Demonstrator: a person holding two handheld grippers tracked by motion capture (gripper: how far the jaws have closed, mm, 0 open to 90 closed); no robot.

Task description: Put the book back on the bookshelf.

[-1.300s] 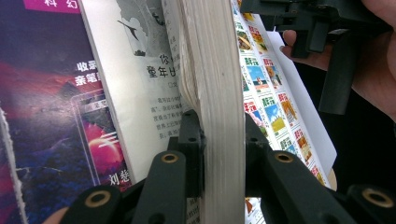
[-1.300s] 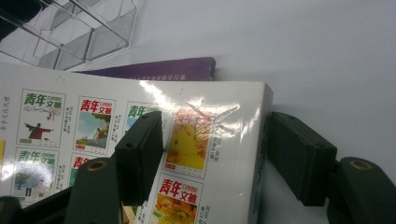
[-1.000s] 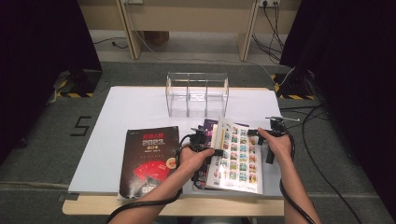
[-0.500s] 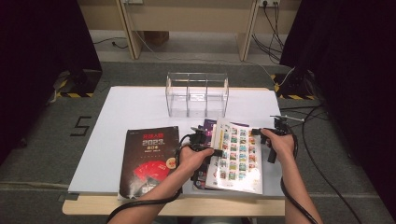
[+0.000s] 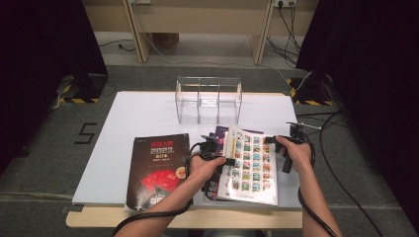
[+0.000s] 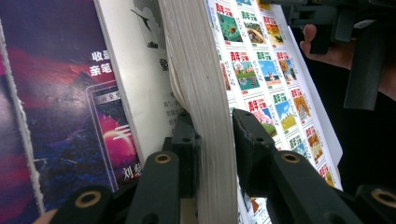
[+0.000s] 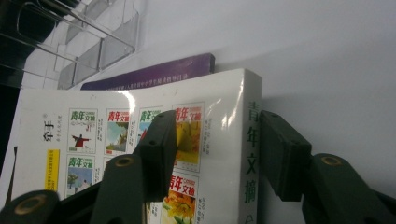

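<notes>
Since the earlier frame our right gripper (image 5: 290,140) has opened its jaws, now spread astride the magazine's (image 5: 249,165) spine. Our left gripper (image 6: 214,140) pinches its pages near the surface's front edge; lifting remains.

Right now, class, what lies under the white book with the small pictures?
A purple book lies under the white book, its edges showing at the top and left; the rest of its cover is hidden.

Bare forearms lead to two black plastic claws, the left claw (image 5: 221,157) and right claw (image 5: 274,141), with brass-ringed pivot screws and trailing black cables.
</notes>
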